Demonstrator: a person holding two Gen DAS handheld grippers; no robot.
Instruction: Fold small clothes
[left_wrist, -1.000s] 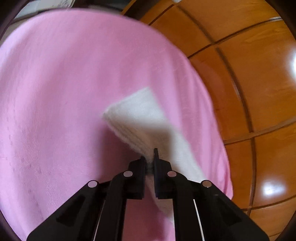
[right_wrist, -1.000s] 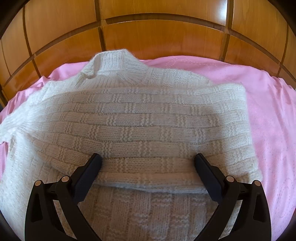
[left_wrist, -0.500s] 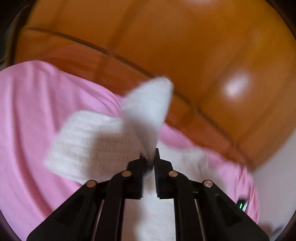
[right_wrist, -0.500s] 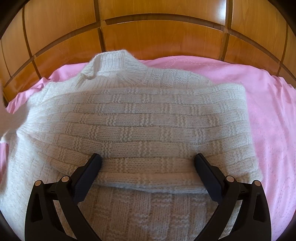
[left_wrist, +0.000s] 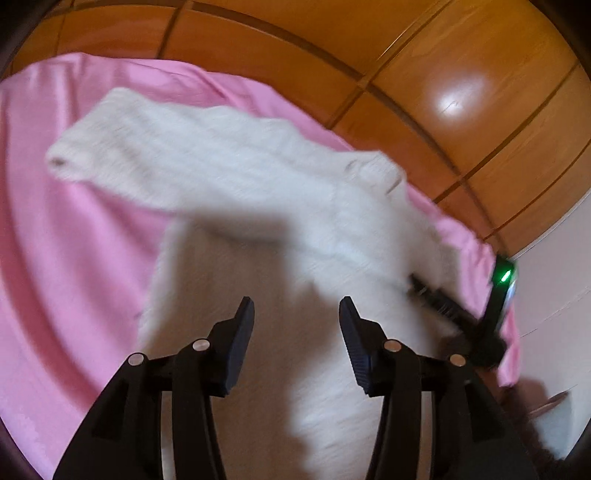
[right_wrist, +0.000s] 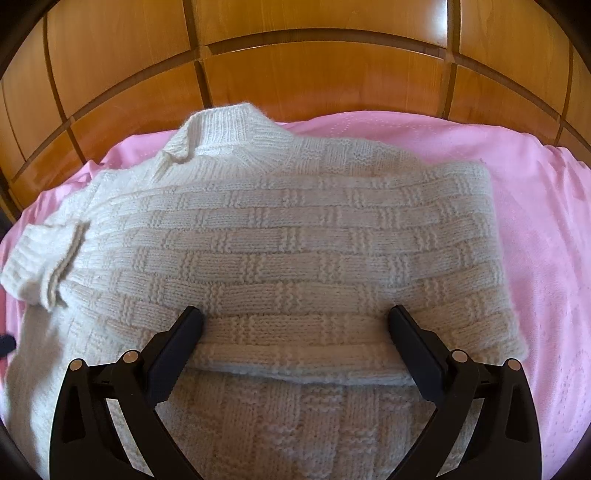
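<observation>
A small cream knitted sweater (right_wrist: 295, 240) lies on a pink sheet (right_wrist: 535, 240), collar toward the wooden headboard. Its right sleeve is folded across the chest. Its left sleeve lies on the left, cuff (right_wrist: 40, 266) near the sheet's edge. My right gripper (right_wrist: 295, 328) is open, its jaws straddling the folded sleeve's lower edge. In the blurred left wrist view the sweater (left_wrist: 295, 206) lies ahead with the left sleeve (left_wrist: 122, 151) stretching left. My left gripper (left_wrist: 297, 314) is open and empty above the sweater's body. The right gripper (left_wrist: 454, 314) shows at the right there.
A glossy wooden headboard (right_wrist: 295, 74) with panel grooves stands just behind the collar. It also shows in the left wrist view (left_wrist: 443, 92). The pink sheet (left_wrist: 55, 258) spreads left of the sweater. A pale wall (left_wrist: 554, 295) is at the far right.
My left gripper carried the left sleeve up and over toward the body, then opened and let it go. The sleeve now lies down. The right gripper has not moved.
</observation>
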